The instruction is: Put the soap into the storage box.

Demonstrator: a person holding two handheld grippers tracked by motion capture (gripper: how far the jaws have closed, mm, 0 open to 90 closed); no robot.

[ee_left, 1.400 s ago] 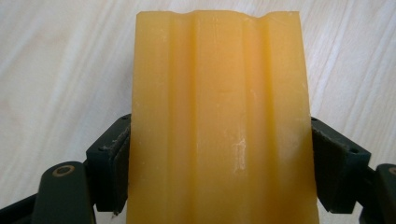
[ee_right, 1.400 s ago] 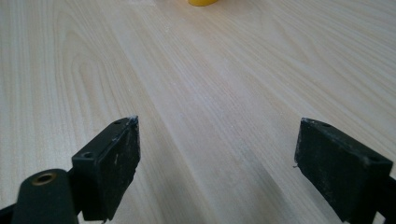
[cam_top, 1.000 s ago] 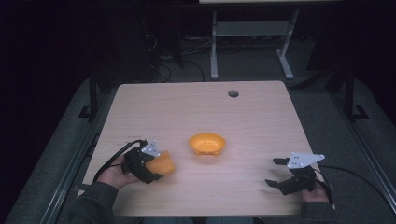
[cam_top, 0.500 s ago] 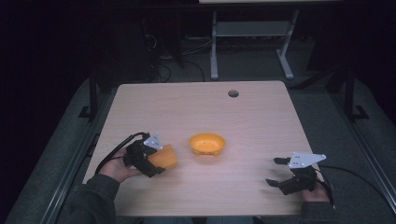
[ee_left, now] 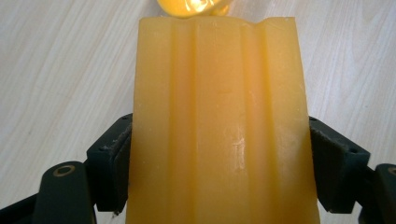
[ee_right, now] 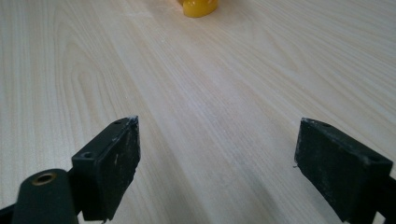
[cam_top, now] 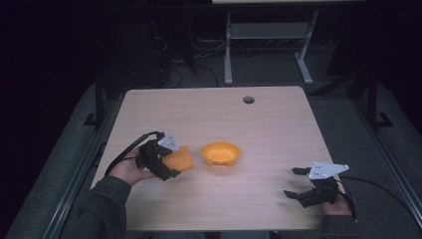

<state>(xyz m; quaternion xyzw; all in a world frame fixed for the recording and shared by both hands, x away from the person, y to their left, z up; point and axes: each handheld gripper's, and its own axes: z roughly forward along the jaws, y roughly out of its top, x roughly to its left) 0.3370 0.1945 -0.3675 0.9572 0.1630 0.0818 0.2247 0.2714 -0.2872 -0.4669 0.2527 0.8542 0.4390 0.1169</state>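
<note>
An orange ribbed cup (cam_top: pixel 181 160) hangs tilted just above the wooden table (cam_top: pixel 259 129), left of centre, and my left gripper (cam_top: pixel 173 161) is shut on it. In the left gripper view the cup (ee_left: pixel 219 126) stands between both black pads (ee_left: pixel 112 163), its far end close to an orange bowl (ee_left: pixel 191 7). That bowl (cam_top: pixel 221 153) sits upright mid-table, a short gap right of the cup. My right gripper (cam_top: pixel 290 182) rests open near the front right edge, holding nothing. In the right gripper view its jaws (ee_right: pixel 217 158) stand wide apart over bare wood, the bowl (ee_right: pixel 200 7) far ahead.
A round cable hole (cam_top: pixel 248 99) lies near the table's far edge. A metal stand (cam_top: pixel 268 35) is on the dark floor behind the table. Cables trail from both grippers toward the front edge.
My left gripper has carried the cup away from the person and slightly right, closer to the bowl. The right gripper has stayed in place.
</note>
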